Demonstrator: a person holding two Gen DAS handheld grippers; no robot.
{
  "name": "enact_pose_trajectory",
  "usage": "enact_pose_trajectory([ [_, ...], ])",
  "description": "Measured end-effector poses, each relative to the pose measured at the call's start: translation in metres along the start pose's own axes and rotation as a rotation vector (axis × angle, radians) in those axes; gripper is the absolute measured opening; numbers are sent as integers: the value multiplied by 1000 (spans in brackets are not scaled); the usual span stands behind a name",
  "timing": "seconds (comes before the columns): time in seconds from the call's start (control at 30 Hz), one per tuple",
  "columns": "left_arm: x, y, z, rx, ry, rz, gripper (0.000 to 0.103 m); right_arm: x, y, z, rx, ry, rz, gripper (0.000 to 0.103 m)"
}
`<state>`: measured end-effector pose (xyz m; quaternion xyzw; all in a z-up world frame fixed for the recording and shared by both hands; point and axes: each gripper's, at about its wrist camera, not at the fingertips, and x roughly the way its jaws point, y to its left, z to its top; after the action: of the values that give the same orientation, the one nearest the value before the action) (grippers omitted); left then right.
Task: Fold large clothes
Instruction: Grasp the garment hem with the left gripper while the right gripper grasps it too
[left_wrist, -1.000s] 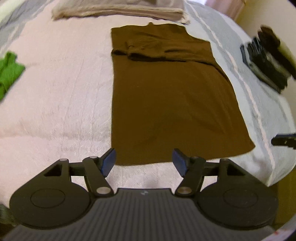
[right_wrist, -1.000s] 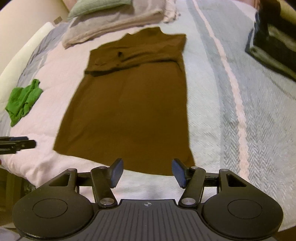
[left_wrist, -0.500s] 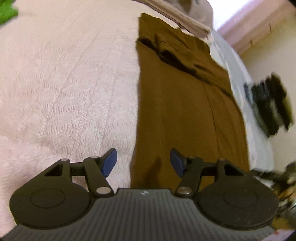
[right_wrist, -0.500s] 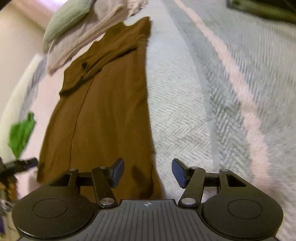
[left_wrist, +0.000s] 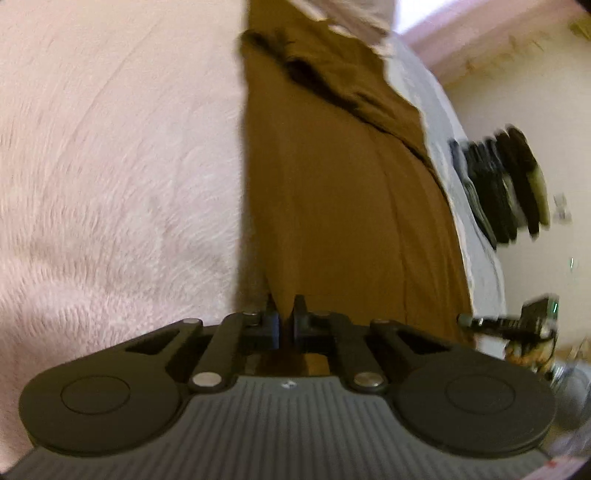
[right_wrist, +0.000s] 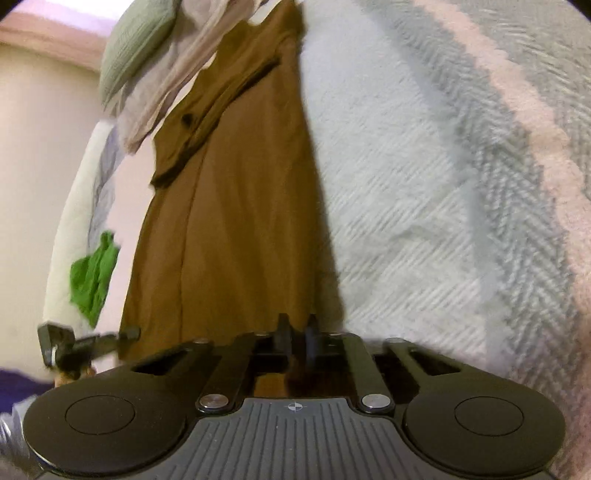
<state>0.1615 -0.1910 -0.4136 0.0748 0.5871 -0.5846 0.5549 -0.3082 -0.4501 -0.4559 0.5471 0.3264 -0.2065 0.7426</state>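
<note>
A long brown garment (left_wrist: 332, 192) (right_wrist: 236, 206) lies flat on the bed, its sleeves folded across the far end. My left gripper (left_wrist: 285, 314) is shut on the near hem at the garment's left corner, where the cloth rises in a pinched peak between the pads. My right gripper (right_wrist: 297, 328) is shut on the near hem at the right corner. Each gripper shows at the edge of the other's view: the right one (left_wrist: 517, 325) and the left one (right_wrist: 88, 343).
A pink blanket (left_wrist: 110, 166) covers the bed left of the garment, a grey herringbone cover (right_wrist: 443, 203) lies to the right. A green cloth (right_wrist: 94, 277) sits at the left bed edge. Folded beige bedding and a pale green pillow (right_wrist: 140, 40) lie beyond. A dark stack (left_wrist: 506, 184) stands at the right.
Both grippers have come down to the garment's near hem and closed on its two corners. The cloth at the left corner now stands up between the pads.
</note>
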Motion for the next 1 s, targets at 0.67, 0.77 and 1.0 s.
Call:
enact_pose_trajectory([
  [0.67, -122, -53, -128, -179, 12, 103, 3, -101, 11, -118, 147, 129, 88, 1],
  [0.77, -124, -56, -112, -205, -19, 81, 3, -107, 15, -114, 181, 134, 109, 1],
  [1.0, -109, -64, 7, -118, -225, -59, 3, -105, 65, 3, 53, -30, 196, 2],
])
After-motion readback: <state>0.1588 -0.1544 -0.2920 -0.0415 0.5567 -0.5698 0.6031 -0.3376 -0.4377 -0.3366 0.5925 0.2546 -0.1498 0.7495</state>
